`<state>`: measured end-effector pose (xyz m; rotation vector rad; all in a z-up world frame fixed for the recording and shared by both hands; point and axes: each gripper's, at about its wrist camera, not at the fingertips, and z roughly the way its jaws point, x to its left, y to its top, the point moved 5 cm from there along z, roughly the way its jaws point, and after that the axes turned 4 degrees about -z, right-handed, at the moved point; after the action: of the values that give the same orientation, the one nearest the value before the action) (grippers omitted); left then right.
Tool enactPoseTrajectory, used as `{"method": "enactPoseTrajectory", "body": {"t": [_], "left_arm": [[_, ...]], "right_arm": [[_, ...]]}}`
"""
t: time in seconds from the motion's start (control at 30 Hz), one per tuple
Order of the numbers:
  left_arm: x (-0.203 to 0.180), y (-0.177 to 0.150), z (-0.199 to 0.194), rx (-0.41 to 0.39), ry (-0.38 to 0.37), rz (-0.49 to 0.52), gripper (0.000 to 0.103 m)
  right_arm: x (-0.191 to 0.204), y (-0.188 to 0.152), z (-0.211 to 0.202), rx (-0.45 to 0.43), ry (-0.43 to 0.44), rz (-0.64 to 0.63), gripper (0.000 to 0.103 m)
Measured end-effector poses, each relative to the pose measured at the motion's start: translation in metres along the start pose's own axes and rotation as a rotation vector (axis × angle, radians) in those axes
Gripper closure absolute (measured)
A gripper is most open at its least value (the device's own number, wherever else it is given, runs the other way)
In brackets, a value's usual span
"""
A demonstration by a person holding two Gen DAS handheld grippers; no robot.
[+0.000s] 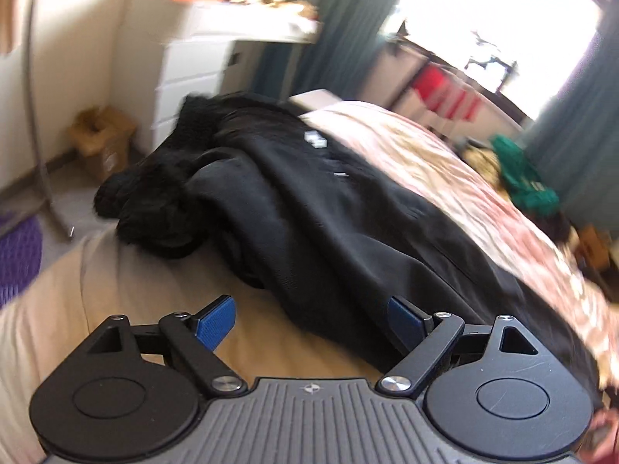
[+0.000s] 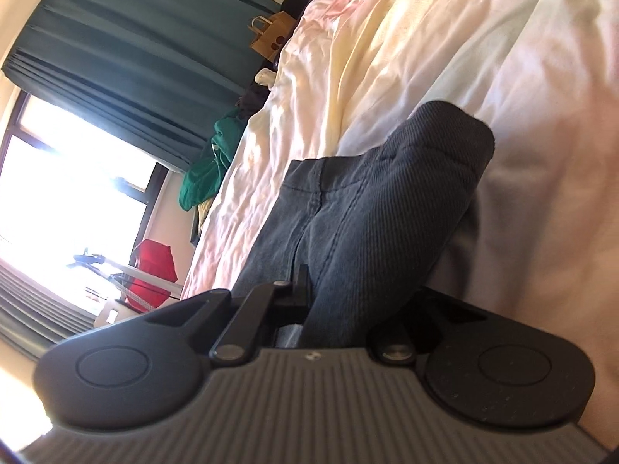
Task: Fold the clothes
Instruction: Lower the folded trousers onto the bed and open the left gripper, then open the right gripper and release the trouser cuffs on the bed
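Note:
A black coat point(image 1: 294, 201) with a furry hood point(image 1: 154, 193) lies crumpled on the bed, its lower edge reaching between my left gripper's fingers. My left gripper point(image 1: 309, 321) is open, its blue pads point(image 1: 214, 323) wide apart, just above the tan sheet and the coat's near edge. In the right wrist view my right gripper point(image 2: 309, 294) is shut on grey corduroy trousers point(image 2: 367, 201), which drape over the jaws and hide the fingertips. The trousers' free end hangs over the pale duvet point(image 2: 445, 38).
A pink and cream duvet point(image 1: 445, 178) covers the bed. A white dresser point(image 1: 201, 62), a cardboard box point(image 1: 102, 139) and a purple mat point(image 1: 19, 247) stand left. A green garment point(image 1: 522, 178) and a red one point(image 2: 153, 270) lie near the teal curtains point(image 2: 127, 58). A paper bag point(image 2: 271, 34) sits beside the bed.

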<state>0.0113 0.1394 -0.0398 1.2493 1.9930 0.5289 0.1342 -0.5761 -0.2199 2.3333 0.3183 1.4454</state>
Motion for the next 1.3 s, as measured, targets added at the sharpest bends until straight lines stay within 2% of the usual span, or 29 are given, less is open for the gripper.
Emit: {"method": "enactPoseTrajectory", "body": {"t": [0.13,0.27,0.67,0.83,0.97,1.07,1.3], "left_arm": [[-0.023,-0.01,-0.019,-0.008,-0.051,0.11,0.015],[-0.051,-0.013,-0.014,-0.021,-0.089,0.188,0.014],[-0.162,-0.031,0.113,-0.065,-0.199,0.398,0.014],[-0.185,-0.06,0.163,-0.045,-0.106,0.519,0.014],[-0.189,-0.081,0.184,-0.023,-0.045,0.641,0.009],[-0.185,-0.081,0.19,0.0,-0.053,0.61,0.007],[-0.184,-0.079,0.193,0.0,-0.048,0.618,0.007]], "right_arm": [[0.001,-0.001,-0.002,-0.012,-0.006,-0.012,0.093],[0.003,-0.002,-0.001,-0.019,-0.011,-0.029,0.093],[0.005,-0.004,-0.002,-0.02,-0.024,-0.07,0.093],[0.01,-0.005,-0.004,-0.028,-0.044,-0.12,0.093],[0.017,-0.005,-0.005,-0.041,-0.063,-0.186,0.093],[0.031,-0.007,-0.007,-0.067,-0.075,-0.289,0.093],[0.082,-0.014,-0.021,-0.157,-0.07,-0.566,0.093]]}}
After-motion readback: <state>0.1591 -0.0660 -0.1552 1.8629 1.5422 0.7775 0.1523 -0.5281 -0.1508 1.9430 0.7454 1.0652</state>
